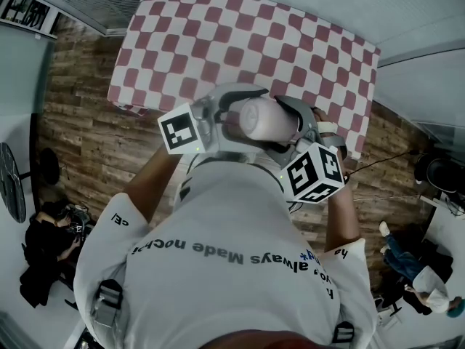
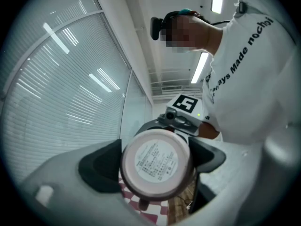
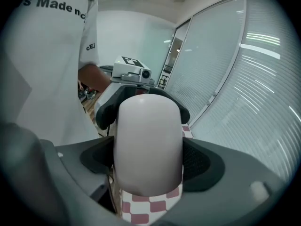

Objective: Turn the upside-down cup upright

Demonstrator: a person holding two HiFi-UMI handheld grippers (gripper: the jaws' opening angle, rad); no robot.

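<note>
A pale pink cup [image 1: 263, 118] hangs on its side in the air over the near edge of the red-and-white checked table [image 1: 247, 42]. Both grippers grip it. My left gripper [image 1: 243, 115] comes from the left, and its view shows the cup's labelled base [image 2: 157, 161] filling the gap, with a dark pad [image 2: 99, 168] against each side. My right gripper [image 1: 294, 122] comes from the right, tilted downward. In its view the cup's smooth wall [image 3: 148, 145] sits between both pads [image 3: 200, 166], which press on it. The cup's mouth is hidden.
The checked cloth shows below the cup [image 3: 150, 206]. Wooden floor [image 1: 87, 137] surrounds the table. Window blinds [image 2: 61, 79] line one side of the room. One person sits at the lower left [image 1: 51, 238] and another at the lower right [image 1: 421, 275].
</note>
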